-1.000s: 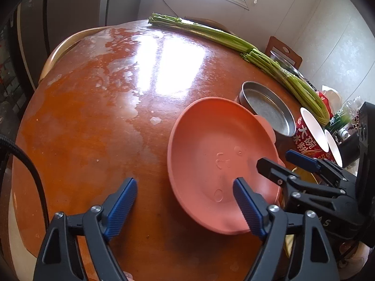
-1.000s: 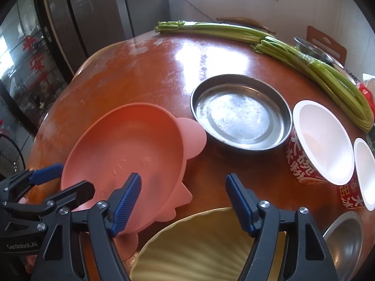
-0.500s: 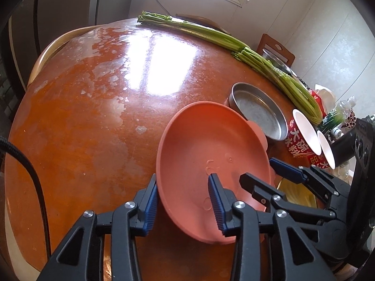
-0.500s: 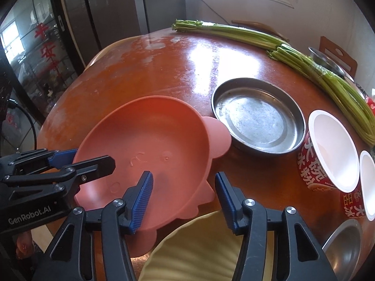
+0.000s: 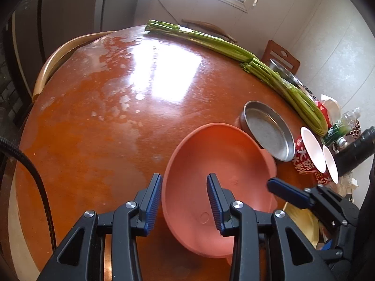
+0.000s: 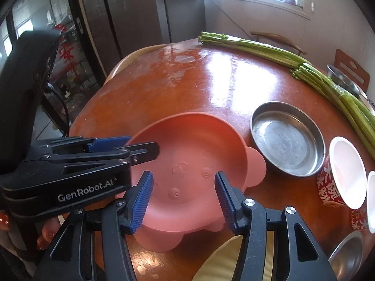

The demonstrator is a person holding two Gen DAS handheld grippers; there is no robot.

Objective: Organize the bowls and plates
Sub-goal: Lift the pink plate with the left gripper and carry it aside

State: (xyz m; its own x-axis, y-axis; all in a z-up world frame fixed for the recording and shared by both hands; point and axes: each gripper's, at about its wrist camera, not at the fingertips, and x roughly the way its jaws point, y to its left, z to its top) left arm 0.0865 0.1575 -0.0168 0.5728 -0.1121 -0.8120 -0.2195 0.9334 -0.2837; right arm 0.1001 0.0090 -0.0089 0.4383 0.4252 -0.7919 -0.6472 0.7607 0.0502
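Observation:
A pink animal-shaped plate (image 5: 220, 164) with ear tabs is tilted above the red-brown round table (image 5: 112, 107); it also shows in the right wrist view (image 6: 192, 164). My left gripper (image 5: 185, 201) straddles the plate's near-left rim, one finger inside and one outside, and appears shut on it. My right gripper (image 6: 184, 199) is partly open over the plate's near edge. A round steel pan (image 6: 287, 139) sits right of the plate, also in the left wrist view (image 5: 269, 134). A pale yellow bowl (image 6: 234, 260) lies under my right gripper.
Long green celery stalks (image 6: 304, 68) lie along the table's far right. Two red-and-white paper bowls (image 6: 342, 178) stand at the right edge. A small steel bowl (image 6: 346, 255) sits at bottom right. A wooden chair back (image 5: 61, 53) stands at the far left.
My left gripper's jaws have closed from wide open onto the plate's rim, and the plate has tilted up. My right gripper's jaws have narrowed and moved over the plate's near edge.

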